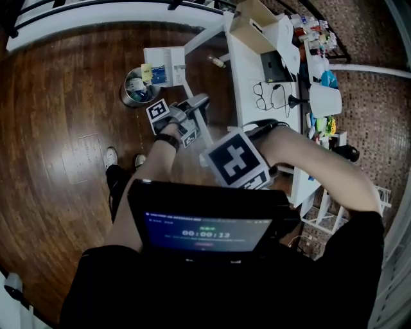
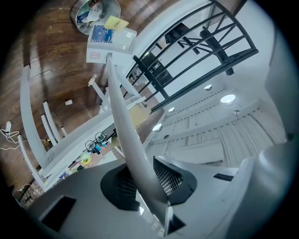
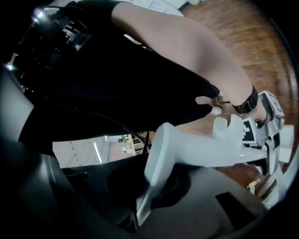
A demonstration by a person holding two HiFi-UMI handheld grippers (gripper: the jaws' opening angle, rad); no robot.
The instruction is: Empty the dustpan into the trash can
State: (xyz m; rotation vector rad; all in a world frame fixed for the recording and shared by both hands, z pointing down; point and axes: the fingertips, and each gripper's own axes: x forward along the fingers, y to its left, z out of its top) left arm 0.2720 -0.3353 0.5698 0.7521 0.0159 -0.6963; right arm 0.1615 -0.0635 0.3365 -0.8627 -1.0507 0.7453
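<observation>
A white long-handled dustpan hangs over a round metal trash can on the wooden floor. In the left gripper view the dustpan carries a blue packet and a yellow scrap, and the trash can with litter lies just beyond it. My left gripper is shut on the dustpan handle partway along it. My right gripper is shut on the handle's near end, close behind the left gripper.
A white desk with glasses, a cardboard box and clutter stands to the right of the can. My shoes are on the floor at the left. A dark screen sits at my chest. Black railings run behind the dustpan.
</observation>
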